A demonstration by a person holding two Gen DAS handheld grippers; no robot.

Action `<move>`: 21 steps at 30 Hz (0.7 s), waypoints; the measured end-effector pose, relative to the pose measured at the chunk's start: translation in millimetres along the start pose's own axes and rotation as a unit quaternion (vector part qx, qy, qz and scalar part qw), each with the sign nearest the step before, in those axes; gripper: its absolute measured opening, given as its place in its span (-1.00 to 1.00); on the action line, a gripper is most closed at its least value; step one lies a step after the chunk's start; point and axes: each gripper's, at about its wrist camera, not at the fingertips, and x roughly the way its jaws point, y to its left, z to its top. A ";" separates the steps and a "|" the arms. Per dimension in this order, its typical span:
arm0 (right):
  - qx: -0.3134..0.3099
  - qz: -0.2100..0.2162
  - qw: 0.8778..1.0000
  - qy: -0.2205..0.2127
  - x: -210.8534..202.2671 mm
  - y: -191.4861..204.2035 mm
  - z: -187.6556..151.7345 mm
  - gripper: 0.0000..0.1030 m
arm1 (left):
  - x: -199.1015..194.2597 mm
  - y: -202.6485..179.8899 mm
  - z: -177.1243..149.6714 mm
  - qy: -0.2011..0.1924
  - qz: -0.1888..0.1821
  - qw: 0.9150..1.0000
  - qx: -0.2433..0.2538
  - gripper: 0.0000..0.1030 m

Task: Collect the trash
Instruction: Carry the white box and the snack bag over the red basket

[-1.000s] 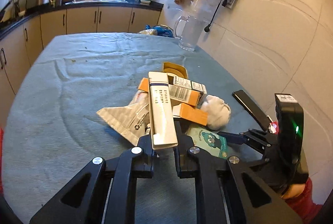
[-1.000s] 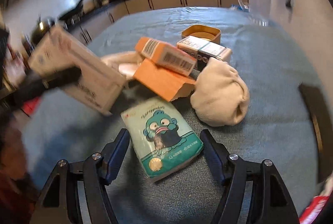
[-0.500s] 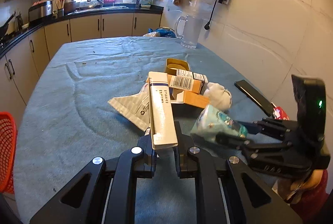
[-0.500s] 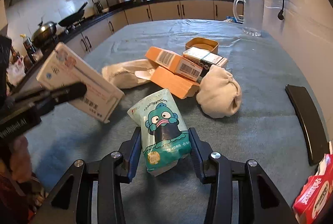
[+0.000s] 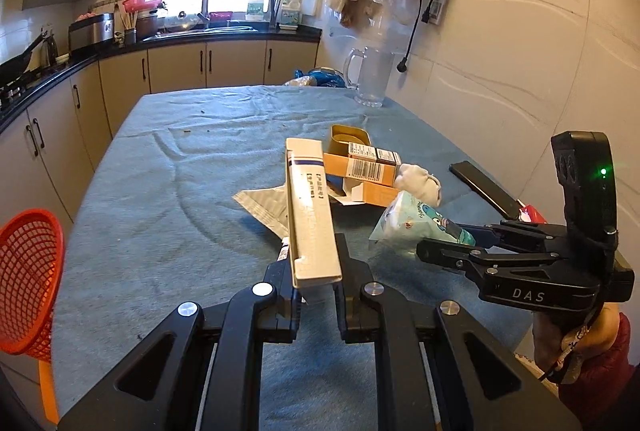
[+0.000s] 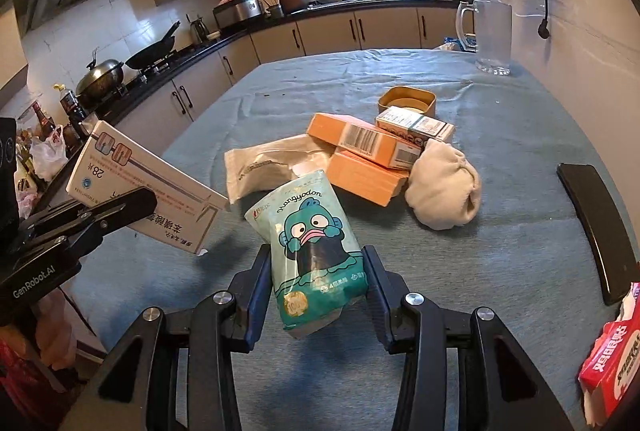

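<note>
**Jaws closed on two trash items above the tabletop**

Left wrist view: jaws of the left gripper (image 5: pixel 316 273) clamped nearly together on the near end of a long white carton (image 5: pixel 310 215), held clear of the blue-covered tabletop (image 5: pixel 160 199). Beyond it, on the cloth: orange boxes (image 5: pixel 360 171), a gold tin (image 5: pixel 348 139), a flat white pouch (image 5: pixel 264 205), a white cloth bundle (image 5: pixel 418 181), a black slab (image 5: pixel 484 189). Clear glass pitcher (image 5: pixel 370 79) at the far edge. Red mesh basket (image 5: pixel 28 279) off the tabletop's left side. Right gripper (image 5: pixel 444 245) visible at right, gripping a teal cartoon packet (image 5: pixel 416 219).

Right wrist view: jaws of the right gripper (image 6: pixel 316 281) just narrowed, now pressing both sides of the teal cartoon packet (image 6: pixel 316 247), raised off the cloth. White carton (image 6: pixel 132 187) at left in the left gripper (image 6: pixel 124 205). Orange boxes (image 6: pixel 360 147) stacked behind, cloth bundle (image 6: pixel 442 187) beside them. Red-and-white pack (image 6: pixel 612 363) at lower right.
</note>
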 end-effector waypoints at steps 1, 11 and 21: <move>-0.001 0.000 1.000 -0.001 -0.8 1.2 0.0 -0.09 | -3.4 1.0 -0.1 -0.002 0.001 1.000 -0.001 -0.75; -0.016 0.007 1.000 -0.005 -5.6 19.7 0.6 -0.09 | -27.4 18.9 -5.7 -0.019 0.017 0.999 -0.019 -0.75; -0.032 0.022 0.999 -0.002 -2.5 41.4 3.8 -0.09 | -46.3 44.4 -12.3 -0.028 0.038 0.998 -0.044 -0.75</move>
